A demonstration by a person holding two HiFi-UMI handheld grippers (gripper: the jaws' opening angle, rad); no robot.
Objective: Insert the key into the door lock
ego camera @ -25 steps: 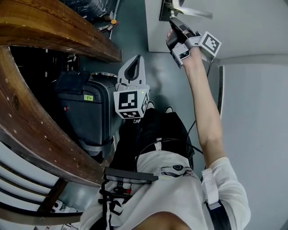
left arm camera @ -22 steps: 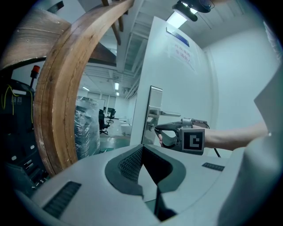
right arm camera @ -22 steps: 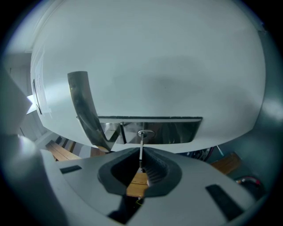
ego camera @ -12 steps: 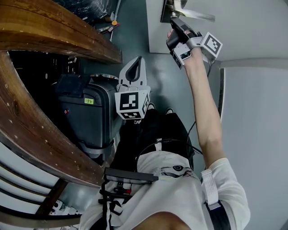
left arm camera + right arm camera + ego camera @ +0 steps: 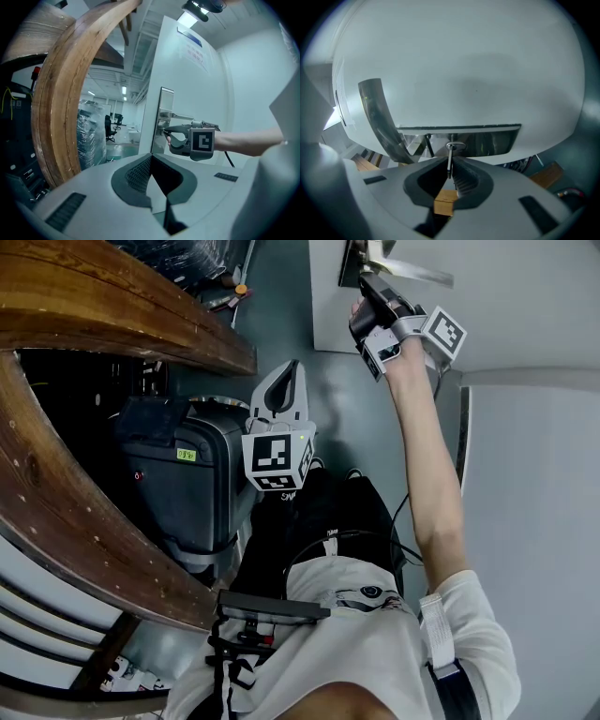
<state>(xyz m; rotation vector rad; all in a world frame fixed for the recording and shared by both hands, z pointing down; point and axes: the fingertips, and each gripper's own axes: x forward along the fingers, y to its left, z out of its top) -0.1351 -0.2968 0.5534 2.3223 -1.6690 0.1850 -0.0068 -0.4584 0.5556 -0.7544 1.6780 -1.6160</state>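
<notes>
My right gripper (image 5: 367, 289) is held up against the white door (image 5: 525, 306), at the metal lock plate (image 5: 351, 262) under the lever handle (image 5: 417, 274). In the right gripper view it (image 5: 449, 177) is shut on a thin metal key (image 5: 449, 163). The key's tip meets the lock cylinder (image 5: 455, 146) on the shiny plate (image 5: 492, 140). A tan piece (image 5: 445, 201) sits between the jaws behind the blade. My left gripper (image 5: 280, 388) hangs low by my legs, shut with nothing in it. From its view (image 5: 155, 165) the right gripper (image 5: 169, 136) shows at the plate (image 5: 165, 101).
A curved wooden frame (image 5: 66, 474) fills the left side, with a dark wheeled case (image 5: 183, 474) beneath it. The curved handle (image 5: 378, 117) arcs left of the key. A black cable (image 5: 405, 512) hangs along my right arm. Grey floor (image 5: 272, 306) lies beyond the open door edge.
Almost nothing differs. The head view has drifted slightly, so the door and both grippers sit a little further right. The right gripper stays at the lock plate.
</notes>
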